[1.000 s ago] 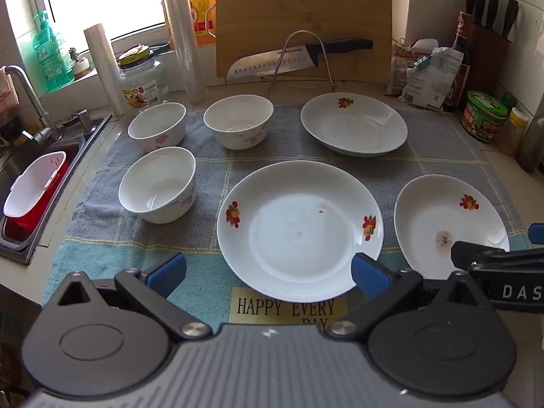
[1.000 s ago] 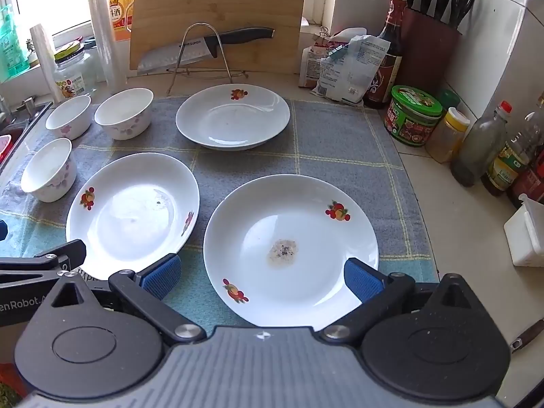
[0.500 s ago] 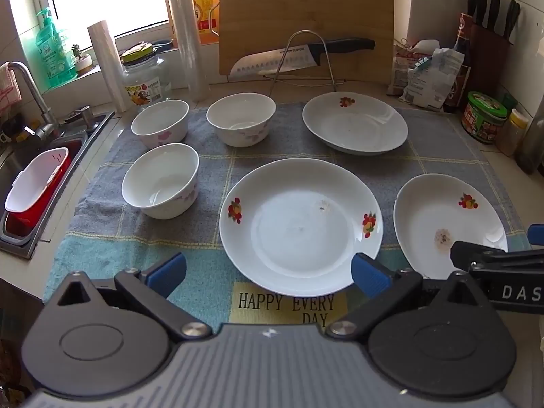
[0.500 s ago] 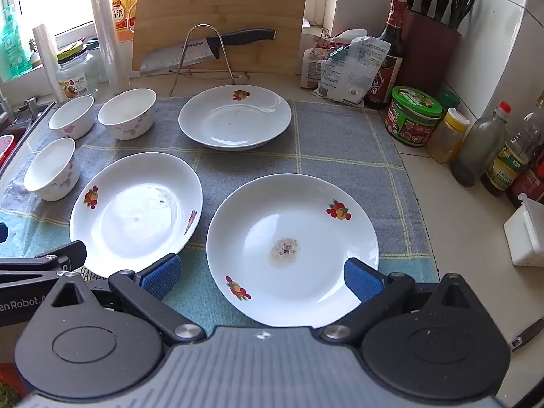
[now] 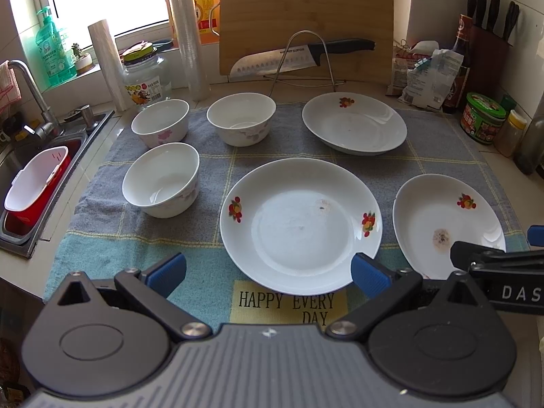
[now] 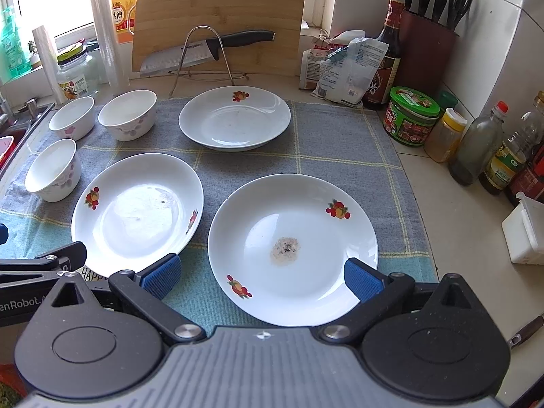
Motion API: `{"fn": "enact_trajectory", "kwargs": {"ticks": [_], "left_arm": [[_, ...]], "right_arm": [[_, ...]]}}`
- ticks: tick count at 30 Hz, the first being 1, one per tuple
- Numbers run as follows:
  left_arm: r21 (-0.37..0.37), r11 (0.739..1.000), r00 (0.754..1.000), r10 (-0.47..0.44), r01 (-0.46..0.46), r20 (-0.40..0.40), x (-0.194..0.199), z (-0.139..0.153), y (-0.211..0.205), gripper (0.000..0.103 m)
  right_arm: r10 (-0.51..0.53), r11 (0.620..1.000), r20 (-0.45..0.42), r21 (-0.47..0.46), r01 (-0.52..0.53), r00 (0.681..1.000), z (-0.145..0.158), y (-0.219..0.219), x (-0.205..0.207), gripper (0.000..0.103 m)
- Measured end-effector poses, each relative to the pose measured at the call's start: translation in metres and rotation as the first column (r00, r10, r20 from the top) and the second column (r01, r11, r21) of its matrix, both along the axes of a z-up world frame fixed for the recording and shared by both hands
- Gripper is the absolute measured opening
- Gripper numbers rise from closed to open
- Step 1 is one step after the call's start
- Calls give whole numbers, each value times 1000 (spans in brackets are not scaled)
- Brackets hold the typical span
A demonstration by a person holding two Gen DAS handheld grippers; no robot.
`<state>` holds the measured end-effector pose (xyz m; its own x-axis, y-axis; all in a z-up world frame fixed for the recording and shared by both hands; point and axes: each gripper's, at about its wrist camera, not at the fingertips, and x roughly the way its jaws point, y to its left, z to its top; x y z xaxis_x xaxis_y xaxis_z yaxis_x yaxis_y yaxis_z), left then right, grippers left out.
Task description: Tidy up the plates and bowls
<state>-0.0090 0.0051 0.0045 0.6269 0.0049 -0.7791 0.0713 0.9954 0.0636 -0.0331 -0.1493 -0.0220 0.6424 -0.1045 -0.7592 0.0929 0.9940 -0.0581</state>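
I hold my left tool and right tool spread wide and empty above three plates and three bowls on the bench.

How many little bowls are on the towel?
3. One bowl sits nearest, at the towel's left side. A second bowl is behind it, near the sink. The third bowl is to the right of that one, beside the far plate. None looks hidden.

Towel mostly taken — three bowls crowd its left edge, three plates fill middle & right. Free strip w/ bare cloth between rear plate and right front plate. Bottles line counter off right edge.
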Motion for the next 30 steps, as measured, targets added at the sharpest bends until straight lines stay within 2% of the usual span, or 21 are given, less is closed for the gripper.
{"fn": "enact_trajectory", "kwargs": {"ticks": [30], "left_arm": [[-8,1000,1000,-9,8,-12,6,-1,3,102]], "right_arm": [[-7,1000,-2,-2,7,1000,0,1,2,103]]}}
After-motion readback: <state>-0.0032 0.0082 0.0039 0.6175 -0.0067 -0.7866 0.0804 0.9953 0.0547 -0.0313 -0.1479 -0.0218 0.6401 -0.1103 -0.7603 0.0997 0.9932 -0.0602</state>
